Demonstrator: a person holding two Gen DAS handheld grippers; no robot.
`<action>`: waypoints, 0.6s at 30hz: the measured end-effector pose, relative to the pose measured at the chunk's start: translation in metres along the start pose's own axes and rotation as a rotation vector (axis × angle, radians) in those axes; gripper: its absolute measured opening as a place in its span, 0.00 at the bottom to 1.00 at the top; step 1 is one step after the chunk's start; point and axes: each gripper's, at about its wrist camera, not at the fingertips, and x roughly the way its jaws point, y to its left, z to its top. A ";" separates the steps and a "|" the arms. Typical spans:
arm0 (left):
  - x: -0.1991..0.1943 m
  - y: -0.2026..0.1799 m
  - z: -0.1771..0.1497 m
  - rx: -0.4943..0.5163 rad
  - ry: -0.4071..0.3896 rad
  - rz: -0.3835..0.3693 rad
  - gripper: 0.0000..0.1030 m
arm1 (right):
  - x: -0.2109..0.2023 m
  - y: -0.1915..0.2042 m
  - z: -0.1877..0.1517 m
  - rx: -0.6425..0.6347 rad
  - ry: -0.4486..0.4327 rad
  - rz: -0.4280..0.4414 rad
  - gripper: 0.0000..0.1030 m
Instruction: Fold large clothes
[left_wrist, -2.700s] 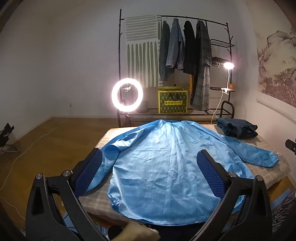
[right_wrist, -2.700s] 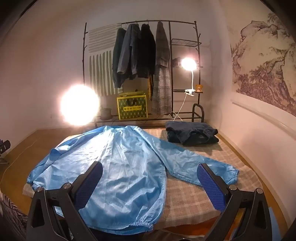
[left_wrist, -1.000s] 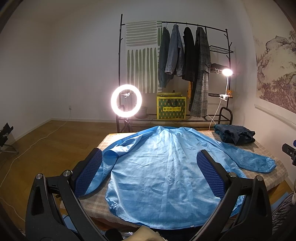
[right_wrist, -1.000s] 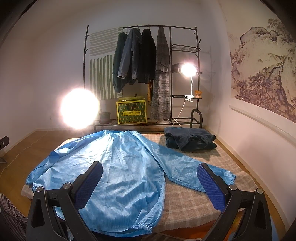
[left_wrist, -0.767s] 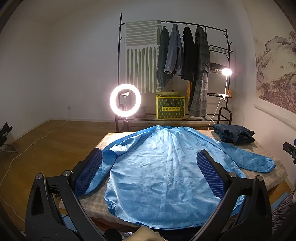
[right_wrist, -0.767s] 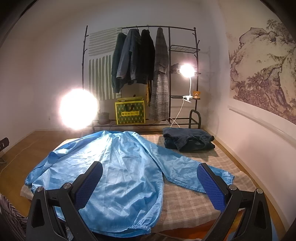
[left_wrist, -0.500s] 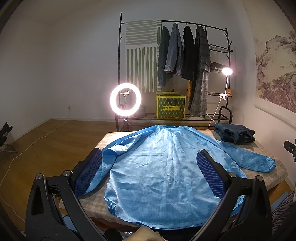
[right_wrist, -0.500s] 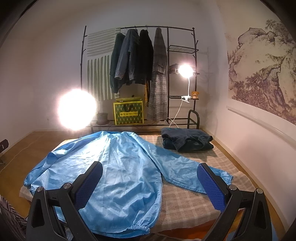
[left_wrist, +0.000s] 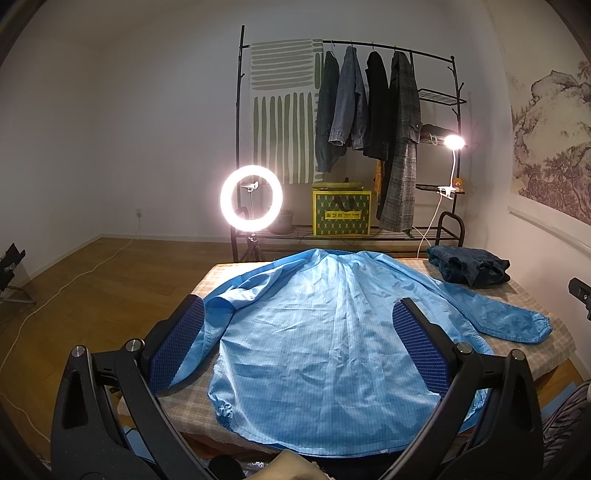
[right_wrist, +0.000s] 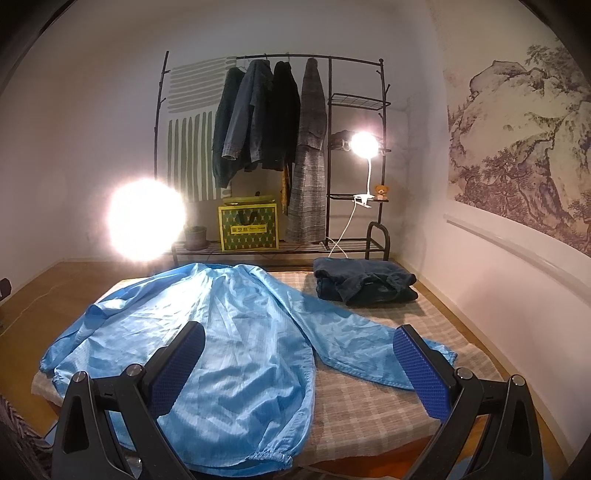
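jacket (left_wrist: 332, 332) hem cut off by left tongs (left_wrist: 299, 345) | right tongs (right_wrist: 299, 360) agape

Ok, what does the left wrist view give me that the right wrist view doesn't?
Only the left wrist view resolves the ring light as a ring with its stand; it also shows the wall outlet.

Only the right wrist view shows the whole folded dark garment clearly, plus bare checked table cover beside the hem.

Both show the blue coat spread flat, the clothes rack, and an open, empty gripper: left gripper, right gripper.
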 end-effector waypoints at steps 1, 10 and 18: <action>0.000 0.001 0.000 0.001 0.000 -0.001 1.00 | 0.000 0.001 0.000 -0.001 0.000 -0.004 1.00; 0.006 0.002 -0.004 -0.003 0.004 0.004 1.00 | 0.003 0.001 0.002 0.005 0.004 -0.026 1.00; 0.024 0.010 -0.009 -0.008 0.018 0.015 1.00 | 0.009 0.000 0.004 0.010 0.008 -0.030 1.00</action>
